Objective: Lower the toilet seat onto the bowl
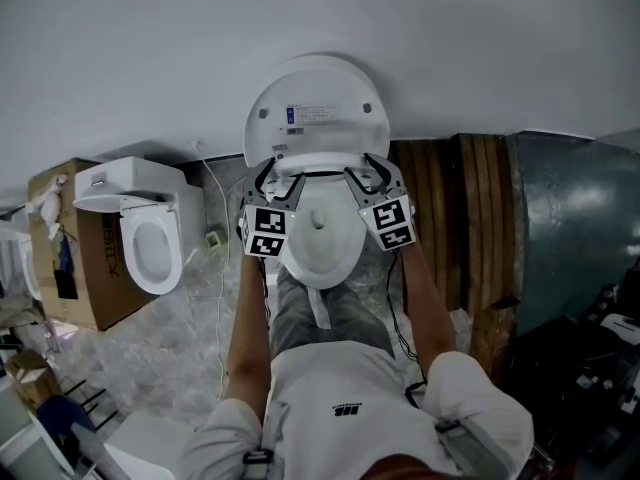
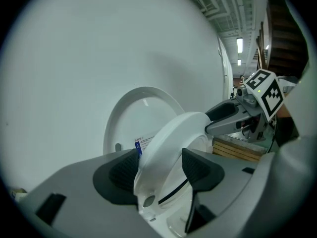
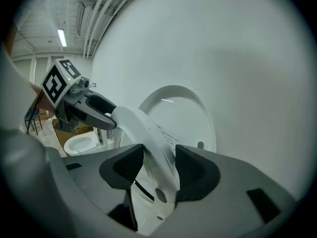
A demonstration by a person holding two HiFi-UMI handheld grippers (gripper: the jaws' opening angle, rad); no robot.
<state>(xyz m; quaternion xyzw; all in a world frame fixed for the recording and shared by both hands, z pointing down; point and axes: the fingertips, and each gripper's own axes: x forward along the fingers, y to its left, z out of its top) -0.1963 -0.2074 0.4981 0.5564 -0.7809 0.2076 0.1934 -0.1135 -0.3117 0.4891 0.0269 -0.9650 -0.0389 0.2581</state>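
Observation:
The white toilet's lid [image 1: 316, 103] stands upright against the wall. The toilet seat [image 1: 320, 162] is tilted away from the lid, above the bowl [image 1: 322, 253]. My left gripper [image 1: 272, 176] holds the seat's left rim and my right gripper [image 1: 372, 174] holds its right rim. In the left gripper view the seat [image 2: 173, 143] fills the gap of my left gripper [image 2: 159, 165], both pads against it. The right gripper view shows the seat [image 3: 148, 133] edge-on between the pads of my right gripper [image 3: 159, 165]. Each view shows the other gripper on the seat's far rim.
A second toilet [image 1: 150, 233] and a cardboard box [image 1: 75, 258] stand at the left. Wooden panels [image 1: 470, 218] and a large grey drum [image 1: 570, 218] are at the right. A cable [image 1: 218, 268] runs over the floor. The person's legs stand right before the bowl.

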